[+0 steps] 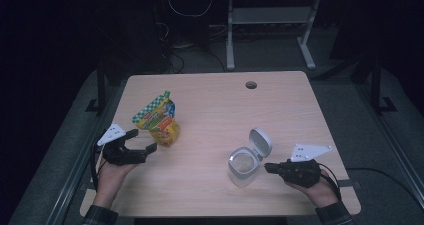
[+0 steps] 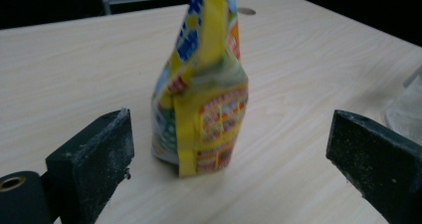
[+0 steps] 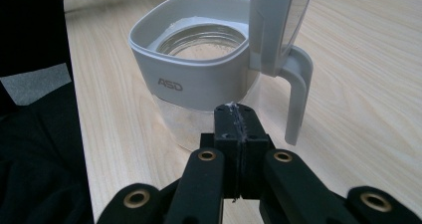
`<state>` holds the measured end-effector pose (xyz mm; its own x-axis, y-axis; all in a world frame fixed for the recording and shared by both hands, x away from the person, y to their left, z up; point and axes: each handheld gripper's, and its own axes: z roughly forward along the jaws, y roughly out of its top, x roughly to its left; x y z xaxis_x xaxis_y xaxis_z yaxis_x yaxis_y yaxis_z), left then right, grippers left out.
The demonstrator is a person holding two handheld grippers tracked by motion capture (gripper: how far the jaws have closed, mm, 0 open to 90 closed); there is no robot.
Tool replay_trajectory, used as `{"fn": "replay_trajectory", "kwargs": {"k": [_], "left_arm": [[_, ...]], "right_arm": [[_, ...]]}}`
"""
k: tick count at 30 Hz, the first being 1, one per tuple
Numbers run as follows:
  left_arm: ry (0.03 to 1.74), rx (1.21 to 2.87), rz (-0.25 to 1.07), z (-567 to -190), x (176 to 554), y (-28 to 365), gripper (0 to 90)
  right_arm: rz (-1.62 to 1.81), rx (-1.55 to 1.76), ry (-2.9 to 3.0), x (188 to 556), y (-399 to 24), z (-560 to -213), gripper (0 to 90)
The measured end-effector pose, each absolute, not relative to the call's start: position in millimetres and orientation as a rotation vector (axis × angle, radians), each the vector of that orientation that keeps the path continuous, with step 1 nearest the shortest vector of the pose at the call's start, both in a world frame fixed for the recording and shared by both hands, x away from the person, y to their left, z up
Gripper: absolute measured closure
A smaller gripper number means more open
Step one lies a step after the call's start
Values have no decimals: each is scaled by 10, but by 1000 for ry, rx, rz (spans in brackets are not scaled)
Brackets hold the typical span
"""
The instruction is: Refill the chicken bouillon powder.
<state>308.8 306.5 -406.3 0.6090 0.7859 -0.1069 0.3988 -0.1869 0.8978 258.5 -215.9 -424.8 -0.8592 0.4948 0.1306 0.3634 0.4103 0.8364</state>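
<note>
Overhead view faces the table; gripper views sit close, low.

- The pouch is blurred in the left gripper view; its top is cut off by the upper edge, and its print cannot be read.
- The open lid of the container is cut off at the top in the right gripper view.

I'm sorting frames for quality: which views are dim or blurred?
High view: dim overall, dark surroundings, only the table lit. Left gripper view: the pouch is smeared, its print unreadable. Right gripper view: sharp, the container crisp with readable lettering.
</note>
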Motion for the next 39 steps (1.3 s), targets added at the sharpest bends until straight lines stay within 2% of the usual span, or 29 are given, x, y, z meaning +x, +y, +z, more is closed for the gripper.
{"fn": "replay_trajectory", "kwargs": {"k": [6,9,13,17,34,39], "left_arm": [[949,1761,468,-3960,3223,3098,67],[933,1749,467,-3933,3274,3099,139],[918,1736,462,-3896,3333,3094,173],[901,1727,467,-3867,3367,3090,280],[847,1748,468,-3837,3457,3007,847],[850,1759,453,-3826,3481,3021,895]], "right_arm": [[1436,777,2522,2586,-2169,-4250,892],[1434,779,2520,2590,-2174,-4253,893],[1432,778,2519,2589,-2180,-4252,893],[1432,785,2516,2592,-2186,-4256,893],[1428,790,2509,2598,-2213,-4257,893],[1426,789,2510,2598,-2212,-4258,893]]}}
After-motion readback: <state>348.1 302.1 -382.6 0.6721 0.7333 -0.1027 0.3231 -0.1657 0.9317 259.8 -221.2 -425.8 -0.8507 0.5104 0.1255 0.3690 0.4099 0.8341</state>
